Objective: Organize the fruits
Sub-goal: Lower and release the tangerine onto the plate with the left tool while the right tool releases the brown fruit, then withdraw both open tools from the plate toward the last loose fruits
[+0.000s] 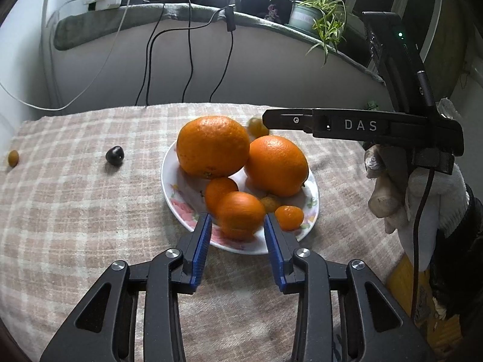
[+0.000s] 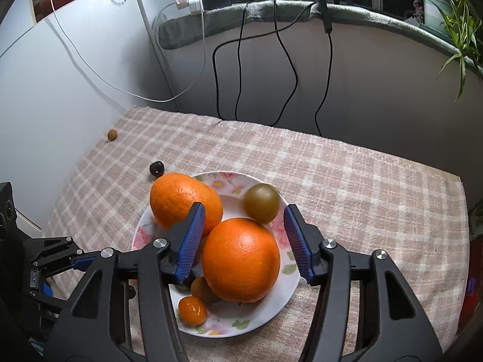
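Over the plate (image 1: 178,208) mid-table | we are hovering the left gripper (image 1: 237,220), jaws apart around a mandarin (image 1: 240,214), unclamped | right gripper (image 2: 244,220) jaws wide, holding nothing.

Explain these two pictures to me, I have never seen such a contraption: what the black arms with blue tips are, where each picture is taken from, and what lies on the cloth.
No robot here: a person holds a hand tool with a two-finger claw in each hand, each carrying its own camera. One picture looks along the left claw, the other along the right claw. A flowered plate of oranges and smaller fruits sits on a checked cloth. A dark fruit and a small brown one lie loose on it. Both claws are open and grip nothing.
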A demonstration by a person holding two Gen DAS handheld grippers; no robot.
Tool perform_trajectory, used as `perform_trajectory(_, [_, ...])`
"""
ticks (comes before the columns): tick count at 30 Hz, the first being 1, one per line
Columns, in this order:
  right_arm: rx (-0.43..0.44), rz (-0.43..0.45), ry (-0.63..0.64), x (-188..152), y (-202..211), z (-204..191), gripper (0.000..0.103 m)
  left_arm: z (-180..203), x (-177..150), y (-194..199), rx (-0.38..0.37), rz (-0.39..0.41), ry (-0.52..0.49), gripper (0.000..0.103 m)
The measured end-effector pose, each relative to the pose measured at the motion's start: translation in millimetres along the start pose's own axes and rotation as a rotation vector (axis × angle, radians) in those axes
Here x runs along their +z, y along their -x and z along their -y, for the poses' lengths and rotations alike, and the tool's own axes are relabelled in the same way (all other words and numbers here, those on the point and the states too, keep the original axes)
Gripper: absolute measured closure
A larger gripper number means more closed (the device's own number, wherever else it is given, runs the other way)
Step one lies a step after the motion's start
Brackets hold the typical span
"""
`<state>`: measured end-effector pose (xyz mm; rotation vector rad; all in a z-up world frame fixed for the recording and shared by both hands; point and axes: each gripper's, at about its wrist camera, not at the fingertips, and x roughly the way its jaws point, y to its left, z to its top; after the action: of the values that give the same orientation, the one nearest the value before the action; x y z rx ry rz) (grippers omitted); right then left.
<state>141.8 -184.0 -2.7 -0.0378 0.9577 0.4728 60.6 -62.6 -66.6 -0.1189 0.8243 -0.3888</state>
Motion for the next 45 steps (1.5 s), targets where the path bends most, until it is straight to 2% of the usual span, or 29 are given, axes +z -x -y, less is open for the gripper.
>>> perform_trajectory(4, [-0.001, 0.006, 0.002, 1.2, 2.2, -0.8, 0.046, 1.0, 1.0, 2.5, 0.000, 0.008, -0.002, 0.053])
perform_trajectory(6, [0.003, 0.005, 0.000, 0.9, 2.8, -0.7, 0.046, 1.6, 0.9, 3.4, 0.005, 0.011, -0.003, 0.038])
perform_trajectory(15, [0.000, 0.007, 0.002, 0.1, 4.7, -3.3, 0.045, 4.7, 2.2, 5.4, 0.044, 0.014, -0.011, 0.026])
perform_trajectory(18, [-0.004, 0.015, 0.005, 0.3, 6.5, -5.3, 0.023, 4.7, 2.7, 5.5, 0.069, 0.014, -0.009, 0.026])
perform_trajectory(19, [-0.005, 0.028, 0.007, 0.2, 8.6, -6.1, 0.020, 4.8, 2.8, 5.4, 0.079, 0.014, -0.010, 0.025])
perform_trajectory(24, [-0.003, 0.037, 0.014, 0.7, 12.7, -9.9, 0.020, 5.6, 3.4, 6.3, 0.132, 0.022, -0.019, 0.022])
perform_trajectory(45, [0.018, 0.036, 0.061, 9.3, 10.7, -33.4, 0.020, -14.8, 7.8, 16.6, 0.153, 0.049, -0.004, 0.022])
